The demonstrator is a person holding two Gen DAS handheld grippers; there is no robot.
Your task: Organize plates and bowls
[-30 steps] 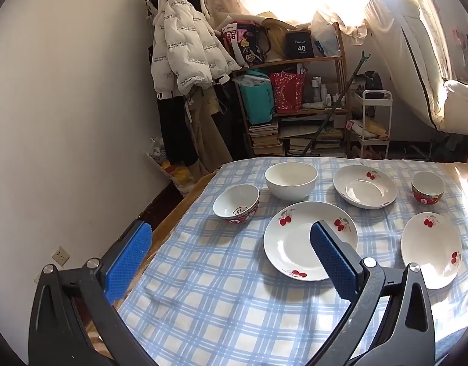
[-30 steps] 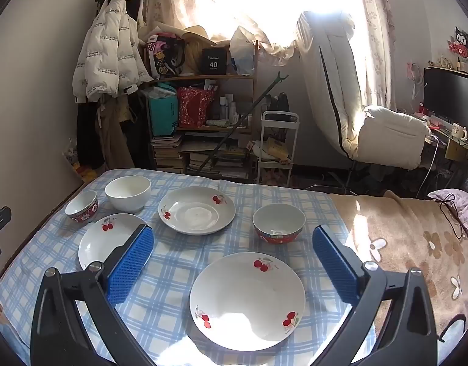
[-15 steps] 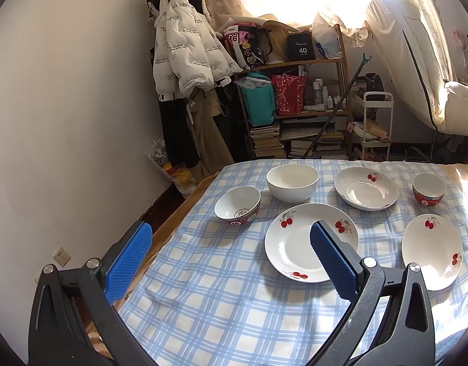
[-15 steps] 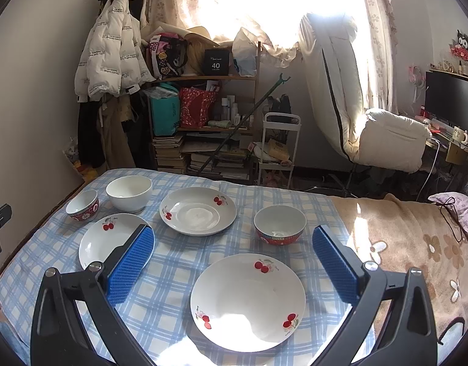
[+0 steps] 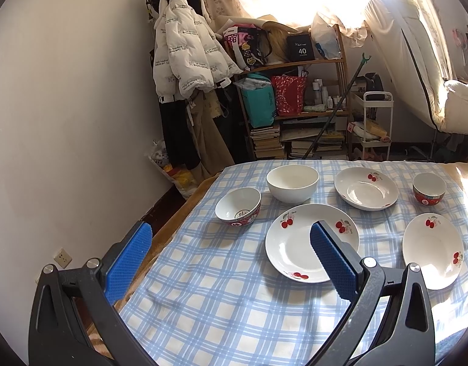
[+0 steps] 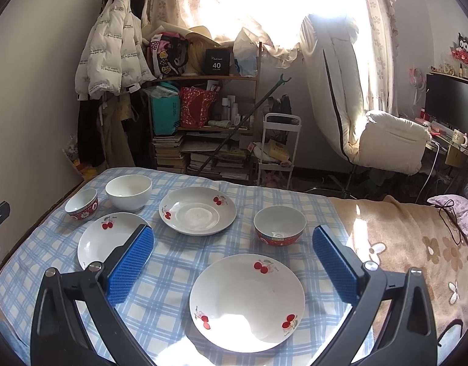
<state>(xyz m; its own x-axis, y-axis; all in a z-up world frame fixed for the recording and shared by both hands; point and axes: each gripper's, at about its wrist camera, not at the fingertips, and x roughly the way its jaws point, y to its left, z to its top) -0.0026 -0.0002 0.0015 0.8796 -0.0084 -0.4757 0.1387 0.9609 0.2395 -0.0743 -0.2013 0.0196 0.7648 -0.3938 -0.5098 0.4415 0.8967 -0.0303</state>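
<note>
A: Since nothing was stacked yet, I judged this as the start — both tools only hovered over the blue-and-white checked tablecloth [image 6: 173, 262].

B: Gripper states?

A: Left gripper [image 5: 231, 262] spread wide, nothing held. Right gripper [image 6: 234, 262] also spread wide, nothing held.

B: Where was the crockery?

A: Six pieces, all apart, none nested. Right view: near, between the blue pads, a white cherry-print ceramic plate [image 6: 247, 302]; just beyond it to the right, a small red-sided bowl with white inside [image 6: 279, 227]; far centre, a deeper white cherry-print dish [image 6: 198, 215]; left, a second flat cherry-print plate [image 6: 109, 241], partly behind the pad; far left, a plain white round bowl [image 6: 128, 192] and another small red-patterned bowl [image 6: 81, 204] near the cloth's edge.

B: Look of them?

A: Glossy, clean, empty, upright. Plates shallow with red cherries on the rims.

B: Next move?

A: Likely a rim pinch on the near plate, one finger under the lip, then set it onto a matching plate. Glazed rim looked slippery; the soft cloth gives room to get under. Which piece goes first, couldn't tell.
</note>
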